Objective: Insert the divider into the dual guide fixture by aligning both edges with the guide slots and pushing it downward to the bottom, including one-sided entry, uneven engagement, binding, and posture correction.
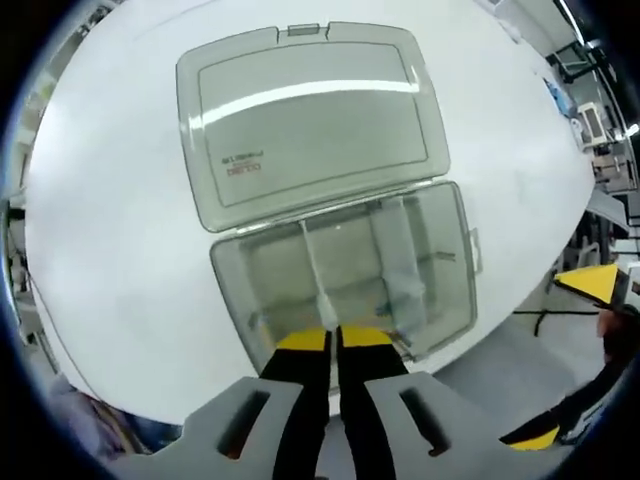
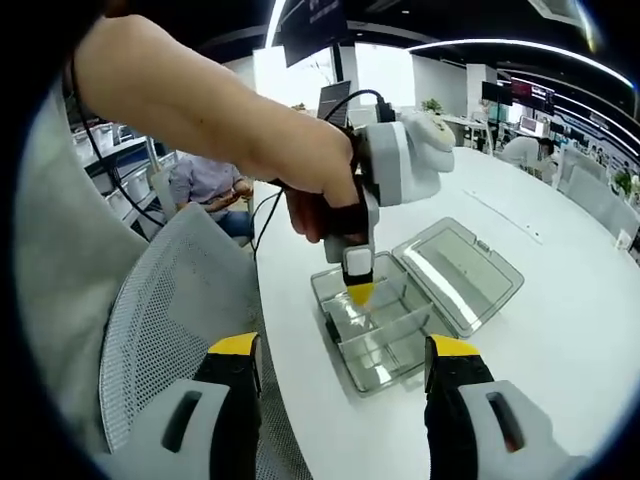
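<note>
A clear plastic compartment box (image 1: 445,290) lies on the white table with its lid (image 1: 310,120) folded flat behind it. My left gripper (image 1: 333,338) is over the box's near wall, its yellow-tipped jaws shut on the top edge of a thin clear divider (image 1: 314,262) that stands in the box and runs towards the hinge. In the right gripper view a hand holds the left gripper (image 2: 359,293) tip-down into the box (image 2: 400,335). My right gripper (image 2: 345,350) is held back from the table, jaws wide apart with nothing between them. It also shows as the right gripper (image 1: 562,360) off the table's edge.
A grey mesh chair (image 2: 170,300) stands against the table's edge (image 2: 275,330) beside the box. A person sits further back (image 2: 208,185). The open lid (image 2: 462,268) takes up table beyond the box. Desks and equipment (image 1: 595,120) stand past the table.
</note>
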Tool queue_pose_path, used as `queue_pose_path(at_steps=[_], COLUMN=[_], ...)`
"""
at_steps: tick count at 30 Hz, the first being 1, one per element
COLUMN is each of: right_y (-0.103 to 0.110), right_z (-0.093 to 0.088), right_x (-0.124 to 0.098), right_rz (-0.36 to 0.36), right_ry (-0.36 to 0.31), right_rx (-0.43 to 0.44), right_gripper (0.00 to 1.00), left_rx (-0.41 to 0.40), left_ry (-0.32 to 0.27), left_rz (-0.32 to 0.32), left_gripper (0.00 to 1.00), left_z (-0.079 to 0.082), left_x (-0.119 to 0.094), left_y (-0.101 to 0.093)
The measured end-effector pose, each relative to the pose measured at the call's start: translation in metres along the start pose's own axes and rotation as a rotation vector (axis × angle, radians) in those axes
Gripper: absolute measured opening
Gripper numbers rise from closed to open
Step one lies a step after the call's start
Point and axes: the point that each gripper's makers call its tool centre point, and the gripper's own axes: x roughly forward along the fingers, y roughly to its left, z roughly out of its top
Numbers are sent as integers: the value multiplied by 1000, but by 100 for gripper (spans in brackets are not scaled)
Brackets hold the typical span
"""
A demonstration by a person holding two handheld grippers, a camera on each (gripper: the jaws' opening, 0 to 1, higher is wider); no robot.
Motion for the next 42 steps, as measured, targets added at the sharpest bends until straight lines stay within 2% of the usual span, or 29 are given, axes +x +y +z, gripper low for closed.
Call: queue_pose_path(at_steps=[4, 7, 9, 11, 24, 29, 33, 35, 36, 38, 42], right_y=[0, 0, 0, 0, 5, 7, 8, 7, 7, 7, 6], right_z=[1, 0, 0, 1, 5, 5, 4, 3, 2, 2, 1], right_x=[0, -1, -2, -2, 4, 6, 5, 5, 5, 5, 4], right_rz=[-1, -2, -3, -4, 3, 7, 3, -1, -1, -2, -9], right_ry=[0, 4, 7, 6, 18, 20, 20, 20, 23, 22, 17], right_rx=[-1, -3, -5, -5, -18, -22, -16, -18, -13, -14, -5], right_gripper=[63, 63, 64, 64, 64, 65, 66, 66, 66, 66, 67], left_rx=[7, 4, 31, 8, -41, -38, -29, -37, -33, -31, 7], left_ry=[-13, -47, -71, -98, -215, -282, -352, -374, -406, -418, -484], left_rz=[-3, -52, -71, -95, -223, -286, -335, -355, -378, -399, -454], left_gripper=[0, 1, 3, 11, 12, 15, 21, 22, 22, 22, 25], left_z=[0, 2, 4, 5, -9, -13, -14, -15, -14, -18, -21], left_x=[0, 0, -3, -5, -21, -28, -34, -38, -42, -46, -55], left_y=[0, -1, -2, 1, 4, -2, -4, -5, -7, -8, -17])
